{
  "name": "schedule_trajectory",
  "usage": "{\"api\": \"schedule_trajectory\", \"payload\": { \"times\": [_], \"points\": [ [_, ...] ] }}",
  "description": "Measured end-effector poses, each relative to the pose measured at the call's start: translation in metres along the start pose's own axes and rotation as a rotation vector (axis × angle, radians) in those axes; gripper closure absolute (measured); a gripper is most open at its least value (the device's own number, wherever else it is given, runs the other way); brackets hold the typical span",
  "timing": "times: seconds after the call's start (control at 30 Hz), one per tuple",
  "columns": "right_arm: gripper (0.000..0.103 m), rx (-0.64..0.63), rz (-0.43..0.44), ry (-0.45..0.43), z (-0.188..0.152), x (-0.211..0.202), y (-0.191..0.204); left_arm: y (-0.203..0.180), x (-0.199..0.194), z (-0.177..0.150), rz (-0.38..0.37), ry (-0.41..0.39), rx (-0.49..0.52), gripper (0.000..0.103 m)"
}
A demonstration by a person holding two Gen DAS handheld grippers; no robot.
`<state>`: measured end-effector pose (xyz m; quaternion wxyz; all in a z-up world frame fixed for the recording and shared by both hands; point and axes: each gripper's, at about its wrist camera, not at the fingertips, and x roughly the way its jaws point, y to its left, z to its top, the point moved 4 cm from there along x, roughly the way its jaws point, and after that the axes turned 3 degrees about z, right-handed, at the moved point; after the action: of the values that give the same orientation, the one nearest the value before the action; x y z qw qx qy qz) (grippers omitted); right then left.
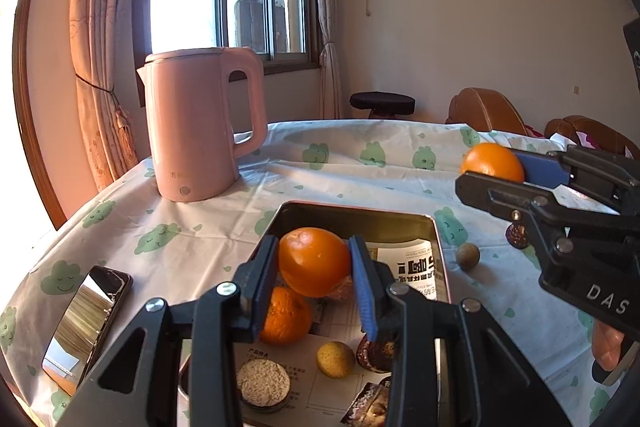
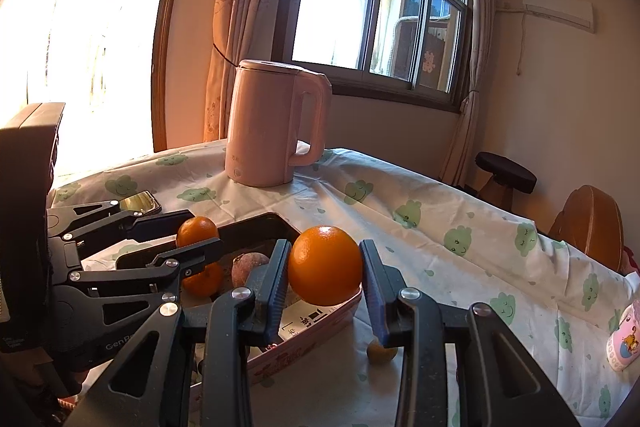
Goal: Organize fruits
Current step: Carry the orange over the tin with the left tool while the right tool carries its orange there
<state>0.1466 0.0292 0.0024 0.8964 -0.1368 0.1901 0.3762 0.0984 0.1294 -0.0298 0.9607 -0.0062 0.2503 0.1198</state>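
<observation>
Oranges fill both of my claws. My left claw point(image 1: 314, 267) pinches one orange point(image 1: 314, 261) between its blue pads, held above the open tin point(image 1: 436, 231) that sits on the table point(image 1: 200, 227). Below that claw, inside the tin, lie a second orange point(image 1: 286, 317), a small yellowish round fruit point(image 1: 335, 359), a dark wrinkled fruit point(image 1: 374, 355) and a round crumbly biscuit point(image 1: 263, 383), all resting on printed paper. My right claw point(image 2: 325, 269) grips another orange point(image 2: 325, 265) the same way, pads pressed on both its sides, at the tin's near-right edge, and the left claw reaches in from its left side. Beyond the right claw's right finger, a small brown round fruit point(image 1: 468, 255) and a dark one point(image 1: 516, 235) lie on the cloud-print cloth outside the tin. Ahead of both claws stands a pink kettle point(image 2: 276, 123), upright, well apart from the tin. To the left of my left claw a phone point(image 1: 86, 323) lies flat on the cloth, near the table's edge.
</observation>
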Motion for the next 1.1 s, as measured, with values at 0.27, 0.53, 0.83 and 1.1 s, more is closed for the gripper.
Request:
{"api": "schedule_trajectory", "payload": {
  "times": [0.27, 0.53, 0.83, 1.1],
  "points": [
    [0.066, 0.011, 0.008, 0.025, -0.001, 0.015, 0.003, 0.004, 0.004, -0.002, 0.004, 0.019, 0.001, 0.066],
    [0.066, 0.015, 0.019, 0.05, -0.005, 0.028, 0.008, 0.004, 0.009, -0.005, -0.002, 0.043, 0.009, 0.065],
    [0.066, 0.022, 0.028, 0.085, -0.012, 0.04, 0.011, 0.003, 0.017, -0.011, -0.01, 0.078, 0.021, 0.065],
    [0.066, 0.028, 0.041, 0.121, -0.017, 0.051, 0.013, 0.001, 0.023, -0.013, -0.021, 0.105, 0.031, 0.065]
  ]
}}
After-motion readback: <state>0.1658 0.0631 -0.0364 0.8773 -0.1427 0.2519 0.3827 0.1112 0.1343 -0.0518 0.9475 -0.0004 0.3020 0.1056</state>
